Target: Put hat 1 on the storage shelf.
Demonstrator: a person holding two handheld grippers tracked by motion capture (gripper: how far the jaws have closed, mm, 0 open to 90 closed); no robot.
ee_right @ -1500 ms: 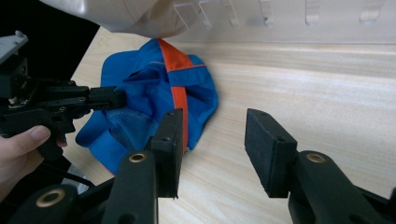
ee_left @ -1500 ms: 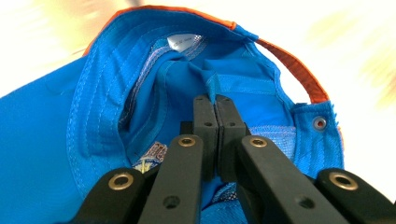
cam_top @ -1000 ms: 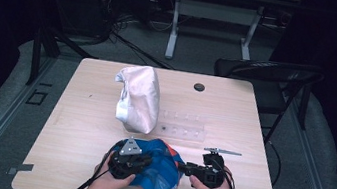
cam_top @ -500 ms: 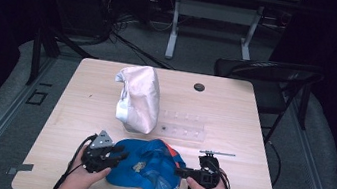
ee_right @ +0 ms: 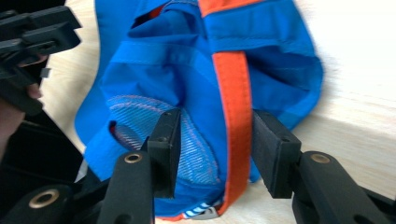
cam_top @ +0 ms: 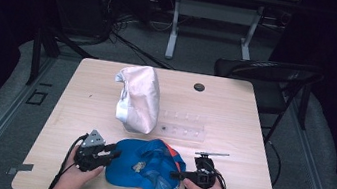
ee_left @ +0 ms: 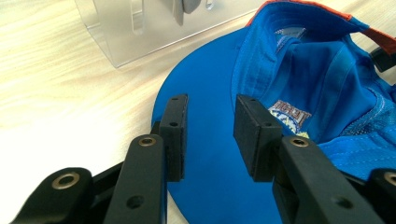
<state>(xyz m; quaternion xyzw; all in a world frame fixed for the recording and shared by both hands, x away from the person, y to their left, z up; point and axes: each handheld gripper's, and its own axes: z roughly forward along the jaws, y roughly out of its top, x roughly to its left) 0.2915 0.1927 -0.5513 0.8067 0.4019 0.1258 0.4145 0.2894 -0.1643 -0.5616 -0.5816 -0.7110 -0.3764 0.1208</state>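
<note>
Wooden surface [cam_top: 79,101] near edge: blue cap [cam_top: 145,167] lay upturned; left claw [cam_top: 109,155] just released its brim, right claw [cam_top: 179,175] open astride the strap, likely regripping.

Cap [cam_top: 145,167] lies upside down on tabletop [cam_top: 81,91], near front edge. Left hand-held gripper [cam_top: 109,155] just left of cap, over its brim. Right hand-held gripper [cam_top: 179,175] just right of cap, at its back rim, strap between jaws. Cloth bag [cam_top: 139,98] behind cap, a bit left. Clear rack [cam_top: 183,127] behind cap, a bit right, just beside bag. Small round plug [cam_top: 199,87] far behind cap, near back edge. Chair [cam_top: 265,76] behind cap, off tabletop, to right.
</note>
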